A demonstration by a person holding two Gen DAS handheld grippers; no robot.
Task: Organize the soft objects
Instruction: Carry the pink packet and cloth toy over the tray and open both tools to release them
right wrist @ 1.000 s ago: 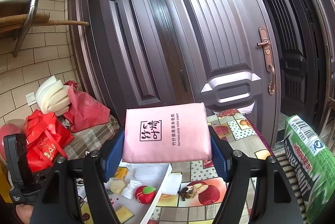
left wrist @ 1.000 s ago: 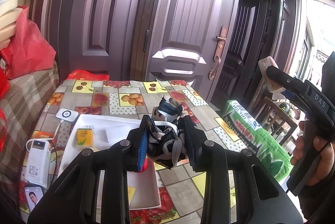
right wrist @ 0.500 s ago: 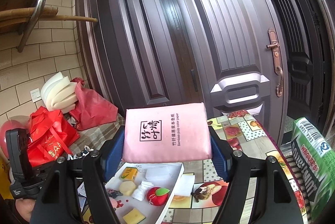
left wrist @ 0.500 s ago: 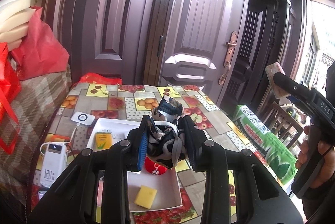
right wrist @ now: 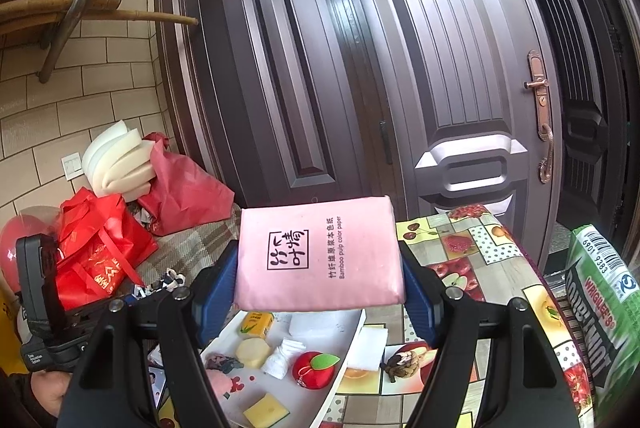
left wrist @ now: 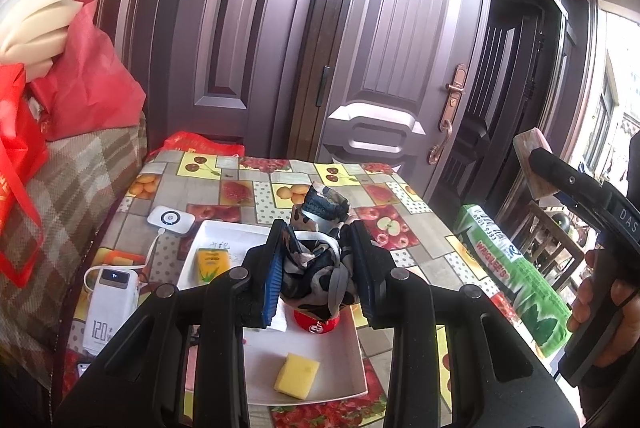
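My left gripper (left wrist: 316,268) is shut on a bunched black, white and brown patterned scarf (left wrist: 320,224), held above a white tray (left wrist: 348,376). On the tray lie a yellow sponge (left wrist: 298,376), a yellow-green pack (left wrist: 212,260) and a red apple plush (left wrist: 318,322), half hidden under the scarf. My right gripper (right wrist: 320,268) is shut on a pink tissue pack (right wrist: 320,256), held flat above the same tray (right wrist: 344,332). Below it are the apple plush (right wrist: 314,368) and the sponge (right wrist: 266,410). In the left wrist view the right gripper (left wrist: 560,180) hangs at the right, off the table's edge.
A big green Doublemint pillow (left wrist: 516,276) lies at the table's right edge. A white power bank (left wrist: 110,308) and a small router (left wrist: 170,218) sit left of the tray. Red bags (right wrist: 100,252) and foam sheets (right wrist: 116,164) pile on a plaid seat; dark doors stand behind.
Both grippers have drifted sideways over the table with their loads still gripped. The tray and its sponge have come further into view beneath them.
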